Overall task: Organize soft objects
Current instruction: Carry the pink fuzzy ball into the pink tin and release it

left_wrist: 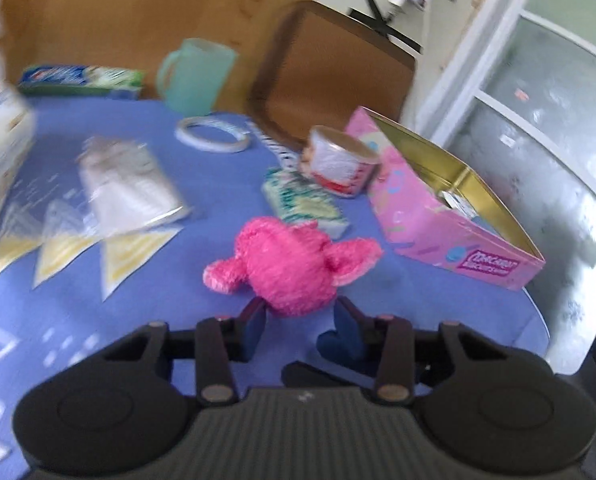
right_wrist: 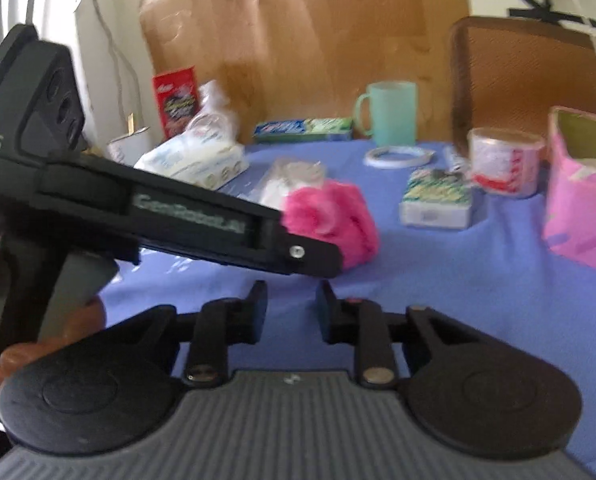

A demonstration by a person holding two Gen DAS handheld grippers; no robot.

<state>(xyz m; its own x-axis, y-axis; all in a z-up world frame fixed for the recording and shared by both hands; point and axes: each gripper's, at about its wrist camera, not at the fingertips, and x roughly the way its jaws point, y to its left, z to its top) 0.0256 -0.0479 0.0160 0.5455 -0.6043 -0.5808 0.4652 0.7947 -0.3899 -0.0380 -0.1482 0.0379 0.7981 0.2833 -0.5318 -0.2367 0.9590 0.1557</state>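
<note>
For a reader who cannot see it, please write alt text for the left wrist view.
The open left gripper reaches a pink plush toy lying on a blue tablecloth, its fingers on either side. Behind the toy sit a pink tin box, open, and a teal mug.

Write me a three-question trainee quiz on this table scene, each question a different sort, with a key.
1. True or false: the left tongs are shut on the pink plush toy.
2. Which is nearest the pink box? A) green mug B) round tub C) tape ring
3. Fill in: the right tongs hold ____.

Key: 1 false, they are open with the toy just ahead; 2 B; 3 nothing.
</note>
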